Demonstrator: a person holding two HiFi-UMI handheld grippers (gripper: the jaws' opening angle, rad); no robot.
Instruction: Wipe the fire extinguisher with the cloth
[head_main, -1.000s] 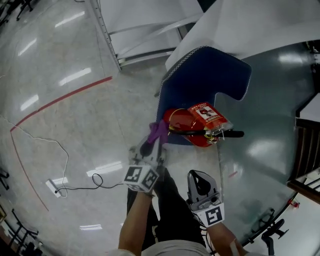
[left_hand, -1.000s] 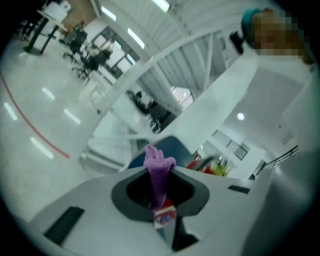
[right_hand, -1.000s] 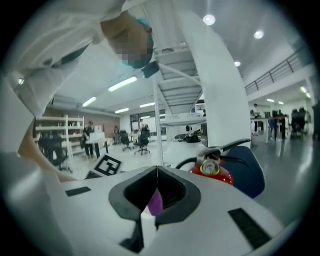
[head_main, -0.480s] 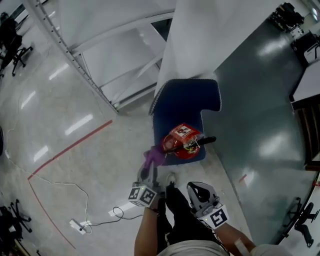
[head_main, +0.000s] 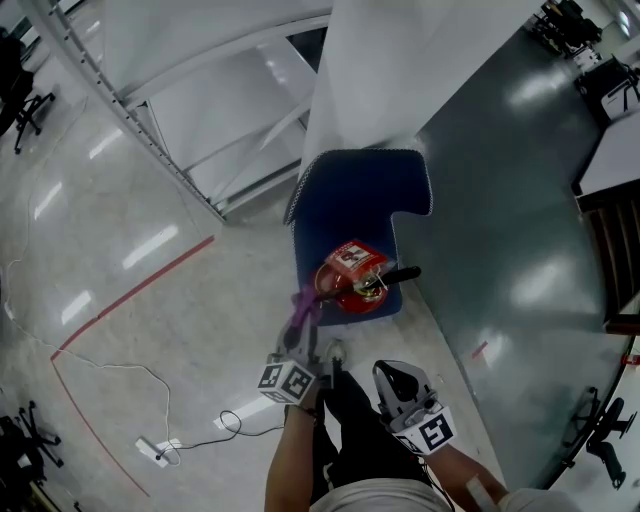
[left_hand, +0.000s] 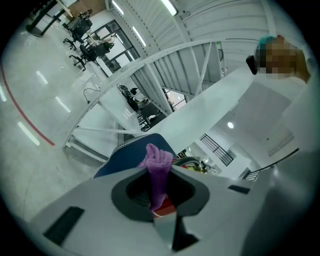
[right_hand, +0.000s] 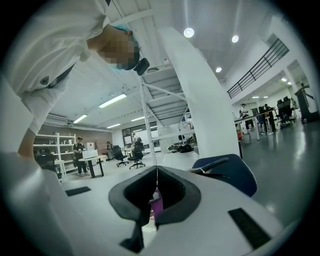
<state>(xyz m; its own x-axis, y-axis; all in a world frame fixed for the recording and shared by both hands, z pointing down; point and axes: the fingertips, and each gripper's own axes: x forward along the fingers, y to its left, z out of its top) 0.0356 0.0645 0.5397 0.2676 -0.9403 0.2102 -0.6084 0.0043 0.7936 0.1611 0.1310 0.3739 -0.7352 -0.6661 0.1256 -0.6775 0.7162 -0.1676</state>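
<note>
A red fire extinguisher (head_main: 349, 276) with a black handle lies on a blue mat (head_main: 350, 205) on the floor. My left gripper (head_main: 300, 328) is shut on a purple cloth (head_main: 303, 308), just left of and below the extinguisher's rounded end. In the left gripper view the cloth (left_hand: 158, 170) sticks up between the jaws, with the mat (left_hand: 131, 153) and a bit of the extinguisher (left_hand: 191, 163) behind it. My right gripper (head_main: 393, 370) hangs lower right, shut, with nothing in it. A strip of purple cloth (right_hand: 156, 203) shows through the opening below its closed tips.
A white sloping panel (head_main: 385, 70) and a white metal frame (head_main: 180, 90) stand behind the mat. A red floor line (head_main: 130, 290) and a cable with a power strip (head_main: 160, 450) lie at left. The person's legs (head_main: 345, 440) are below the grippers.
The head view has pulled back, so extinguisher and mat look smaller and farther. The left gripper still holds the cloth by the extinguisher's end. The right gripper stays low and shut.
</note>
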